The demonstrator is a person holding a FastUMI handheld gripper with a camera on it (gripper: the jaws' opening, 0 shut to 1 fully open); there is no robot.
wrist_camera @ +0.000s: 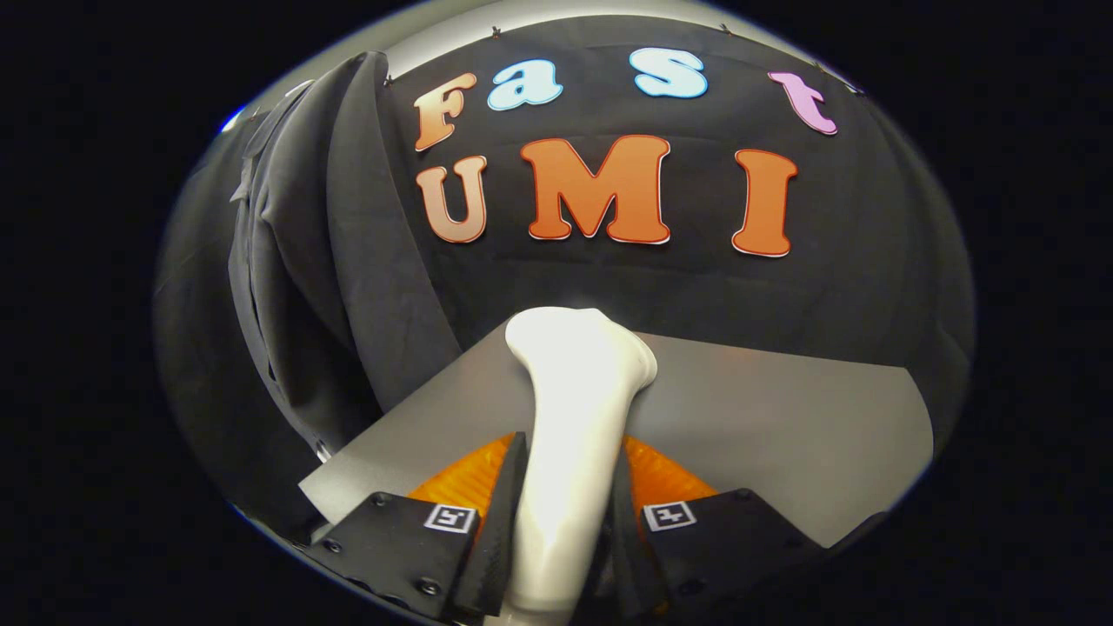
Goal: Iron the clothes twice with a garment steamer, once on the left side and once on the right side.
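**One steamer clamped, one garment hanging beside it**

One gripper (563,513) shows at the near edge of the scene, and its two fingers (500,522) are closed together on the handle of a single white garment steamer (574,409); each finger presses a side of the handle, so the tongs are clamped on it rather than standing apart. Two small square markers sit on the gripper body, one on each side of the handle; their patterns are too small to make out. Two ribbed orange patches show just behind the fingers, one on either side of the steamer.

One steamer only: it rises from between the fingers and widens into a rounded head just ahead of them; the head's working face is turned away and cannot be seen, and the lower end of the handle is cut off beneath the gripper.

One dark grey garment (313,261) hangs to the left of the steamer, against the booth's black cloth wall (869,287); it looks like a jacket or shirt with a front edge running down it; its top is hard to make out, its lower part runs down past the table's left corner and is lost in shadow, and a small round fastening near that corner is too dim to name. The steamer head is apart from the garment, not touching it.

One grey table (783,426) lies beneath the steamer, its far edge meeting the cloth wall; its near part is hidden by the gripper.
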